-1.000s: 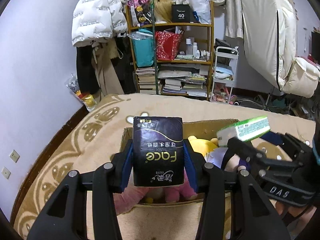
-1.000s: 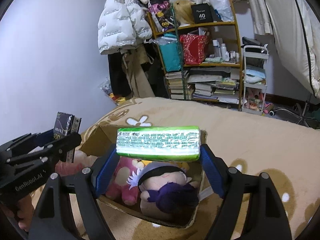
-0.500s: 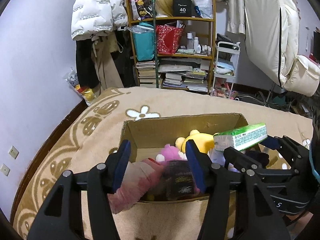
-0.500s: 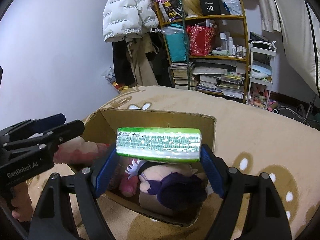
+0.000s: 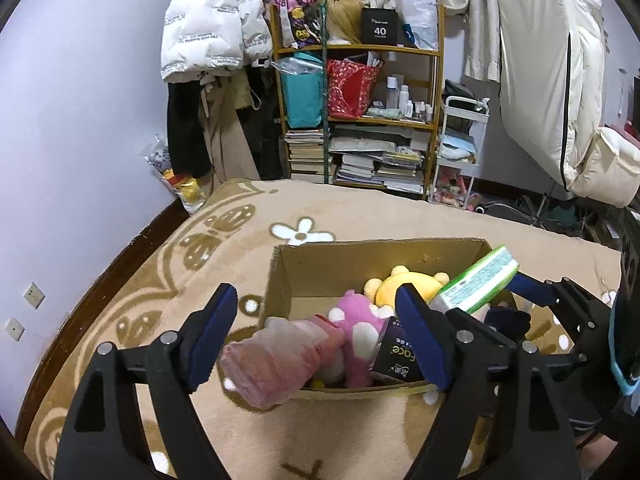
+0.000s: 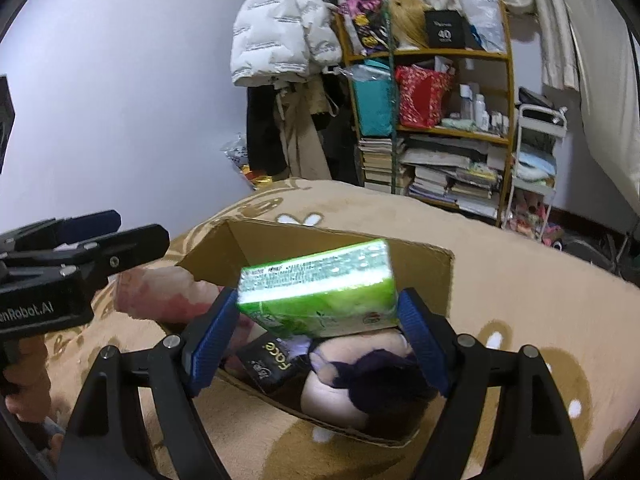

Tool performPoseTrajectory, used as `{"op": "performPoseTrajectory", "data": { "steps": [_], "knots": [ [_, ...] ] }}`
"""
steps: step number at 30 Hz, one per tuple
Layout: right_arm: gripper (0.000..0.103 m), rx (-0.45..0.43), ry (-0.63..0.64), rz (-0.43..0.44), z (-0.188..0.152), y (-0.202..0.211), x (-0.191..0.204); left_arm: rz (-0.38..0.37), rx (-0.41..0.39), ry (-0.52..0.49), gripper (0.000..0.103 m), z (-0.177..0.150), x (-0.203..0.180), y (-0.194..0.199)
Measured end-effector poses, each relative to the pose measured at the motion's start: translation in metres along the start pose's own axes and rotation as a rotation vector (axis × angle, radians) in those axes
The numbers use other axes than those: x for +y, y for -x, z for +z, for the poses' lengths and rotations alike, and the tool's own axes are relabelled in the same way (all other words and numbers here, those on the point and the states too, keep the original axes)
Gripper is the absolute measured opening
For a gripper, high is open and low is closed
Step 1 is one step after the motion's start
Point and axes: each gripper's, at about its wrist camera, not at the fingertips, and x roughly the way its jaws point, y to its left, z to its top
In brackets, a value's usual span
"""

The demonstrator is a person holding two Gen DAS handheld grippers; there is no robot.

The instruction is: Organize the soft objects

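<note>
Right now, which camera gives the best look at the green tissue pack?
The right wrist view: the green pack fills the middle, tilted between the right tool's opening jaws above the box, its printed side plain. The left wrist view shows only its end, poking in from the right.

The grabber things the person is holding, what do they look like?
Both look the same. The left gripper and the right gripper each have two black, angular arms with silver screws and long blue ridged pads on the inner faces of the tips. The left one's black body carries white letters. A light blue band shows at the edge of the left wrist view.
</note>
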Motion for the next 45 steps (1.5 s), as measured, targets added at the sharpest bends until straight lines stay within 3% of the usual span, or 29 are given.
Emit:
{"op": "performPoseTrajectory", "data": {
  "steps": [2,6,9,19,30,45],
  "knots": [
    [0.095,-0.004,0.004,0.001,-0.001,0.002,0.003,0.009,-0.006,0.002,0.087,0.0,0.002,0.005],
    [0.096,-0.003,0.013,-0.006,-0.002,0.006,0.007,0.021,-0.008,0.017,0.09,-0.001,0.008,0.013],
    [0.103,-0.006,-0.004,-0.023,-0.003,0.013,0.007,0.032,-0.011,0.026,0.094,-0.001,0.011,0.02],
    [0.103,-0.042,-0.064,-0.072,0.003,0.055,0.003,0.061,-0.033,0.021,0.1,-0.007,0.018,0.054],
    [0.103,-0.137,-0.064,-0.096,0.015,0.124,0.014,0.061,-0.109,0.014,0.1,-0.008,0.019,0.111],
    [0.103,-0.226,-0.061,-0.133,0.004,0.198,0.026,0.092,-0.218,0.011,0.101,-0.041,0.021,0.173]
  ]
}}
